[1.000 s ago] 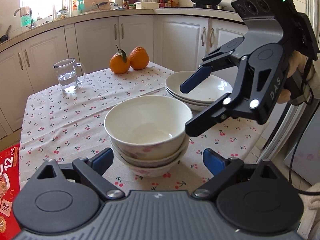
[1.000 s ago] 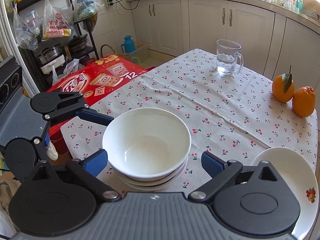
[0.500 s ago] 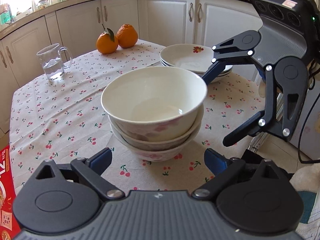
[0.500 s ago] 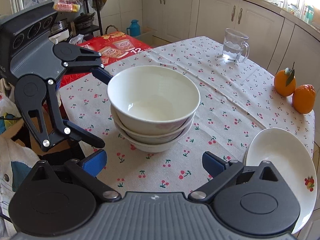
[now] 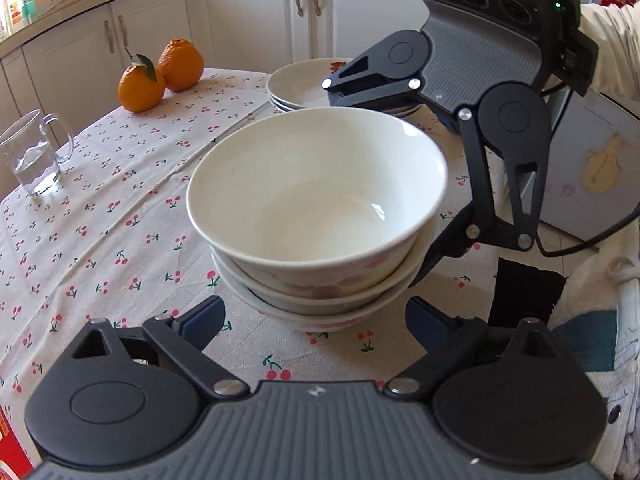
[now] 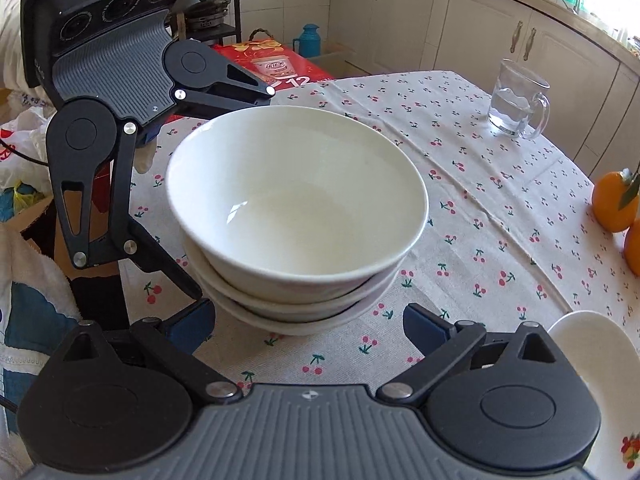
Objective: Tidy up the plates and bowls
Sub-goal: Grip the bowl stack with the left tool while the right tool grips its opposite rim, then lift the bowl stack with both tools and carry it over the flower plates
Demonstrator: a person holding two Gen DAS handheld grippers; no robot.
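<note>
The stack of bowls (image 5: 320,224) sits mid-table on the cherry-print tablecloth (image 5: 100,216), and both grippers have dropped in close on opposite sides since a second ago, so a two-sided lift looks next. Left gripper (image 5: 316,318) is closing slightly but wide, right gripper (image 6: 308,322) open, neither touching. Stacked plates (image 5: 296,88), oranges (image 5: 160,76), a glass mug (image 5: 32,156) and white cabinets (image 5: 248,16) sit beyond.
</note>
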